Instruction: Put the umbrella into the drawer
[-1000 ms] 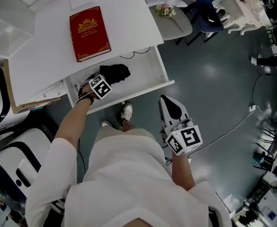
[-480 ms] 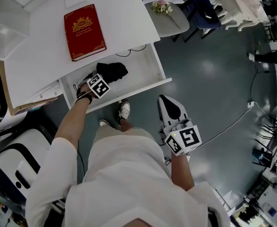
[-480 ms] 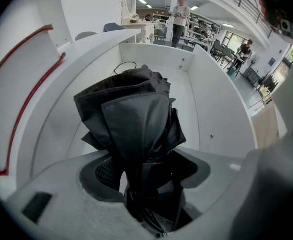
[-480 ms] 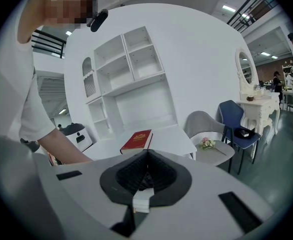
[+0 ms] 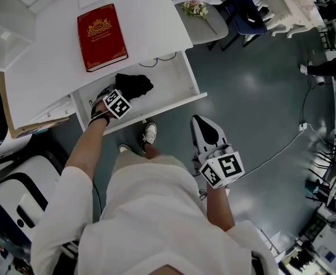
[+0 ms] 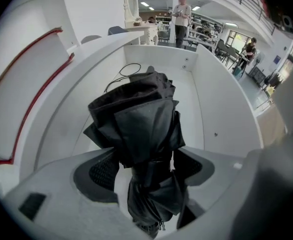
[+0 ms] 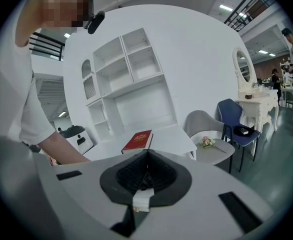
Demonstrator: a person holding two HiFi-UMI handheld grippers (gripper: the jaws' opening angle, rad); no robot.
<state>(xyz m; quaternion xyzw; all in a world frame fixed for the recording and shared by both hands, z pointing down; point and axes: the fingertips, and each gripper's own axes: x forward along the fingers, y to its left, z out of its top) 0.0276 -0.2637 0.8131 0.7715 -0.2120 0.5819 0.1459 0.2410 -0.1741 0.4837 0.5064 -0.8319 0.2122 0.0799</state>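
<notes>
The black folded umbrella [image 6: 136, 129], fabric crumpled and loose, lies in the open white drawer [image 5: 176, 85]. The left tongs [image 6: 145, 173] have just been opening, released around its near end, partly hiding it. The right tongs [image 7: 146, 169] are clenched, empty.

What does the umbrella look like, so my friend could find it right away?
Find the big white desk with a red book on top. Its white drawer is pulled open, and the umbrella sits inside. It is a black, crumpled bundle, far bulkier than the thin cord beside it.
</notes>
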